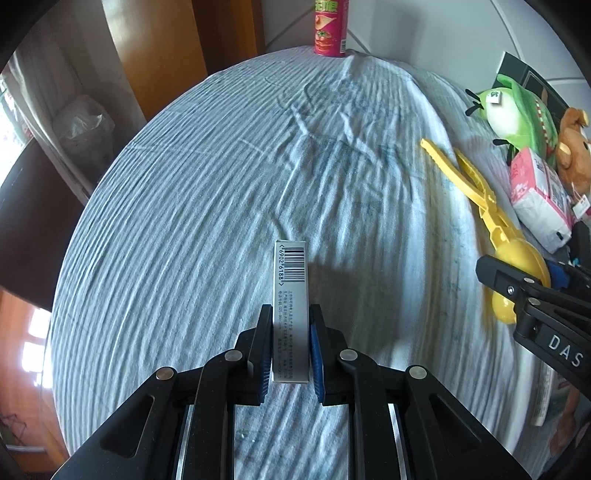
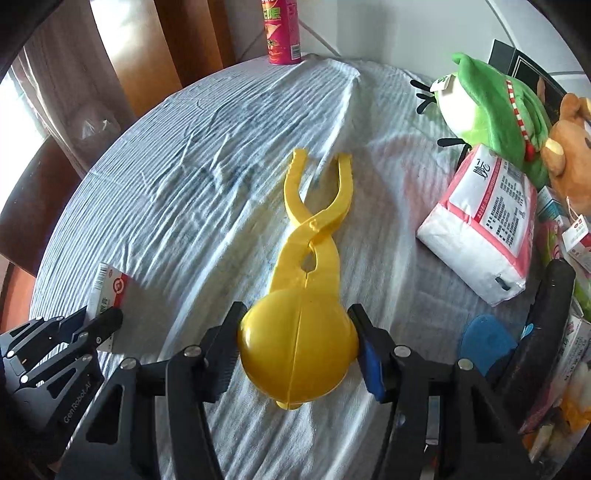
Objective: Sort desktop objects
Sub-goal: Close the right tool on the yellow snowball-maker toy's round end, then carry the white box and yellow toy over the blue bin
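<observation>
on striped blue tablecloth (image 1: 184, 206), left gripper (image 1: 291, 343) clenched on slim grey box (image 1: 291, 295), standing on edge left of yellow snowball clamp (image 2: 303, 295). right gripper (image 2: 299, 354) straddles clamp's ball, pads at its sides, likely grasping. tissue pack (image 2: 484, 229), plush toys right of clamp, seemingly grouped.

a wrinkled striped cloth (image 2: 207, 206) covers the table; yellow tongs (image 2: 306, 258) centre frame, tissue pack (image 2: 484, 225) right, pink can (image 2: 282, 33) top.
</observation>
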Demonstrator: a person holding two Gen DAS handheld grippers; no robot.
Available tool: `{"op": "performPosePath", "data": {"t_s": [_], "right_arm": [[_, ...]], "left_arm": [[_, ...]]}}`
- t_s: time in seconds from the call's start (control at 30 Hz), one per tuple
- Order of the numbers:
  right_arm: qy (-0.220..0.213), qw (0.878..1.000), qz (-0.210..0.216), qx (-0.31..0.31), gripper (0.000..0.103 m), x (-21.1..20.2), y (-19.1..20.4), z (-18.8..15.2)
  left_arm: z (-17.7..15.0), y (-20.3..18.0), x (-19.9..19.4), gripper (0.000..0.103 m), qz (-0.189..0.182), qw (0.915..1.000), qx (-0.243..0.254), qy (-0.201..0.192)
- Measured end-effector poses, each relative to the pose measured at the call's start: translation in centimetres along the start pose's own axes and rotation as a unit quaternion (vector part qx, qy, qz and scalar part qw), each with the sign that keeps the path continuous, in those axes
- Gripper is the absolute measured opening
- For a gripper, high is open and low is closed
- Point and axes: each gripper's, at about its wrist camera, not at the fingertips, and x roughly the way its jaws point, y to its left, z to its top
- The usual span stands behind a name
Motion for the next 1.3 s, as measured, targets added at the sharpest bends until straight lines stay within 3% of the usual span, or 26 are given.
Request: {"op": "performPosePath", "data": {"t_s": [0.3,0.6,1.03,1.3], "right_arm": [[-0.035,0.999,0.013,-0.007,0.055,-4.4,-0.2,-0.7],[-0.104,0.994,0.014,-0.013,0.055,-12.1,-1.3,-0.8],[-0.211,0.977,-0.015,-0.030,0.055,-26.1,-3.2,-2.9],[-0.250,0.967,-0.046,-0.006,0.055,-32.3,-3.6,-4.6]], "left_arm": [[0.3,-1.0,-3.1,0.018,-0.007,0.9996,0.001,-0.026],[1.0,-4.0,-10.0,0.018,-0.019,0.9960,0.009,-0.087],[0.6,-8.7,-21.6,0.018,-0.063,0.9811,0.040,-0.179],[-0.5,-10.2,-26.7,0.018,-0.098,0.9689,0.078,-0.214]]}}
